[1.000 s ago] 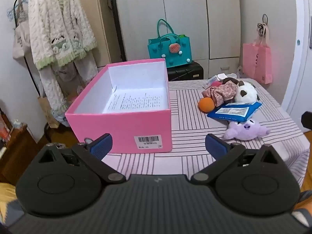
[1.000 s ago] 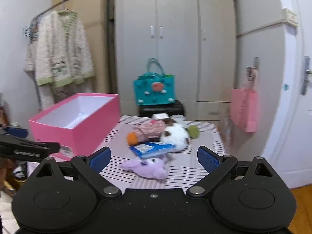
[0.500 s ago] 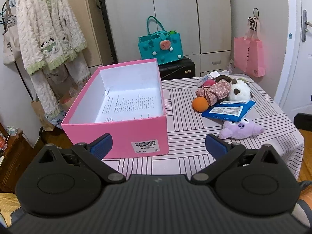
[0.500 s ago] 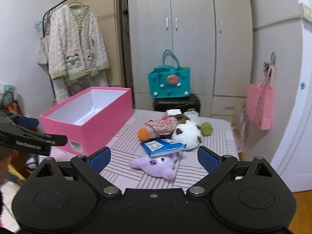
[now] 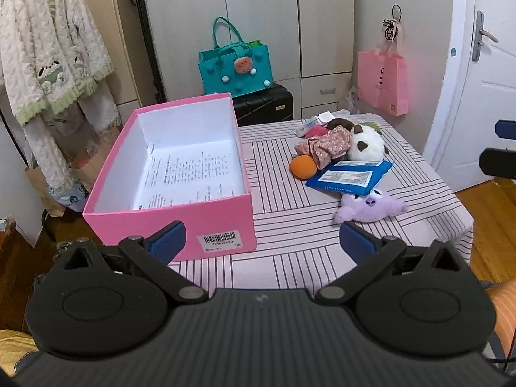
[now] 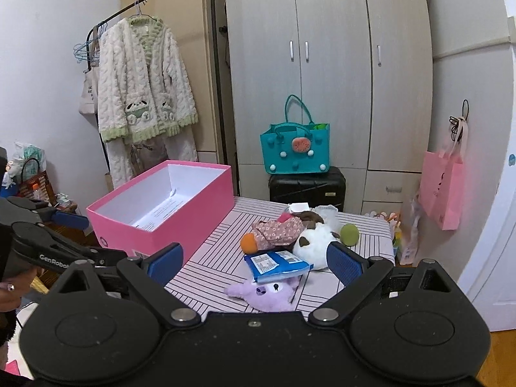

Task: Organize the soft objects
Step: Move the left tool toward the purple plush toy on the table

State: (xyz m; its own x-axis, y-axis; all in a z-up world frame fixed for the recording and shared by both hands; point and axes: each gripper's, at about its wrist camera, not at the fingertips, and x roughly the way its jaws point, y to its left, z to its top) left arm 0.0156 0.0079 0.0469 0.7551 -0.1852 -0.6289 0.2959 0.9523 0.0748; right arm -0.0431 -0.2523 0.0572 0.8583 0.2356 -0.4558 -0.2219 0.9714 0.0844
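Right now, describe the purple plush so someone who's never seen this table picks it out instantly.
On the striped table, look right of the open pink box to the heap of soft things. The purple plush lies at the heap's near edge, its head tucked partly under the blue packet. It is the only lilac item, with two dark eyes, unlike the white plush and orange ball behind it.

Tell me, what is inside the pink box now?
Inside the pink box only a printed sheet of paper lies on the white floor; no soft toy is in it. The strip of floor just behind the near wall is hidden from both cameras.
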